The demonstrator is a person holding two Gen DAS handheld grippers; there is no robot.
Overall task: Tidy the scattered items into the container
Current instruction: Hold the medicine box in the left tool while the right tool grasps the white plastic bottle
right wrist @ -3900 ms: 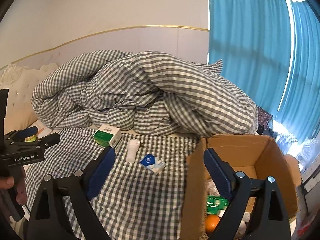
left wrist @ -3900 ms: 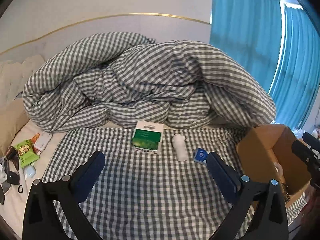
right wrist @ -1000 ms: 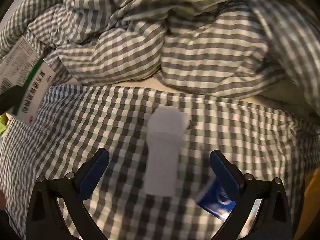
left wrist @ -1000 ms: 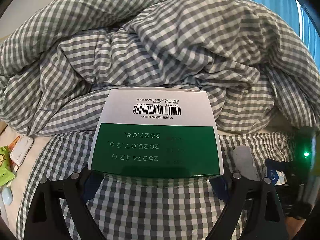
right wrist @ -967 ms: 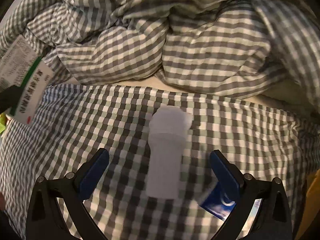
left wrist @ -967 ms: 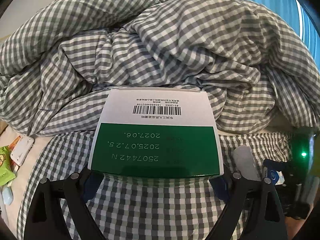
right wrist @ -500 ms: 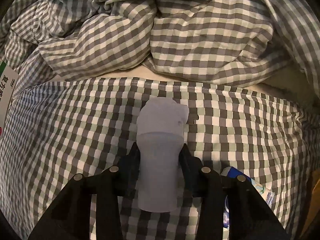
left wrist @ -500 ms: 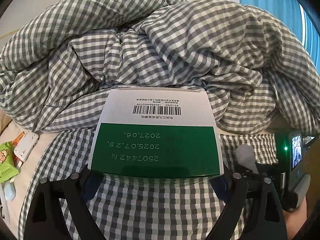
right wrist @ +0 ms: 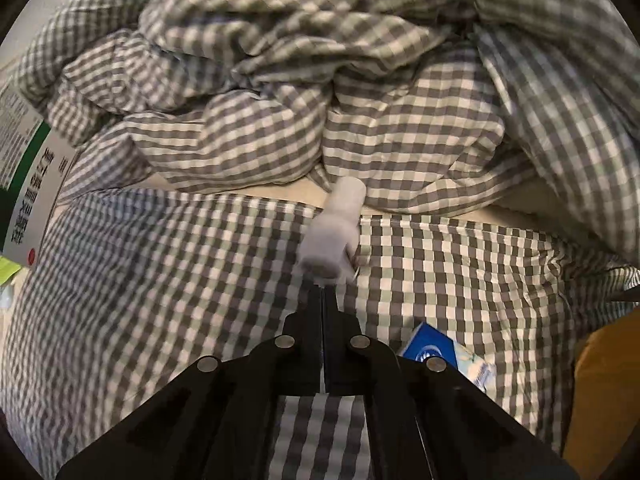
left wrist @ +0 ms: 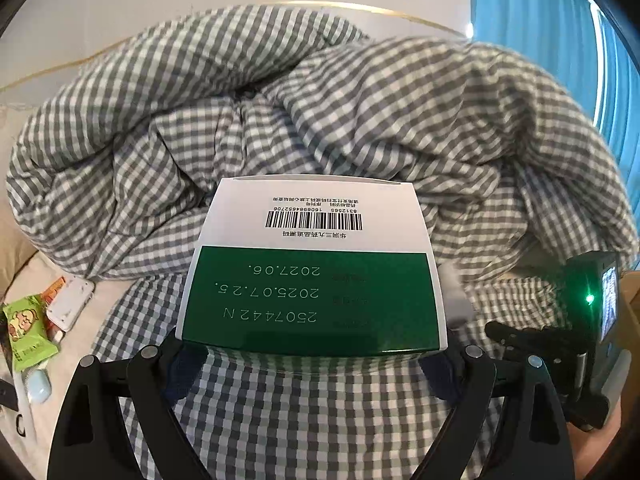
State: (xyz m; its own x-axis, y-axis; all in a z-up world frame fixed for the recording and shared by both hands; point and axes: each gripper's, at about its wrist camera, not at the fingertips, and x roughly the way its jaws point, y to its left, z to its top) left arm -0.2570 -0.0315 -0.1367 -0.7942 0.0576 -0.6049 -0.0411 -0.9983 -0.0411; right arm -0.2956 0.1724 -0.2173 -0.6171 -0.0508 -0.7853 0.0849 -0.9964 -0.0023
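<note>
Between the fingers of the left hand-held gripper [left wrist: 310, 360], a green and white box [left wrist: 312, 292] is clamped by its lower corners, clear of the checked sheet [left wrist: 320, 420]. Its print reads upside down: a barcode numbered 1606984652706, beside it 8312565, and on the green panel the dates 2027.06. and 2025.07.25. above a lot code ending in N. Some seconds ago this box lay on the bed. More wall and blue curtain [left wrist: 540, 0] show at 1 o'clock than a second ago.

At 9 o'clock lie a green snack packet [left wrist: 24, 332] and a small white device [left wrist: 70, 304]. The rumpled checked duvet [left wrist: 360, 100] fills 12 o'clock.

The right hand-held gripper [right wrist: 322, 296] has its fingers pressed together with nothing between them. The white bottle [right wrist: 332, 232], pinched half a second ago, now sits just beyond the tips at 12 o'clock. A blue packet [right wrist: 432, 350] lies on the sheet at 4 o'clock. A brown cardboard edge, the container [right wrist: 600, 392], shows further out the same way.
</note>
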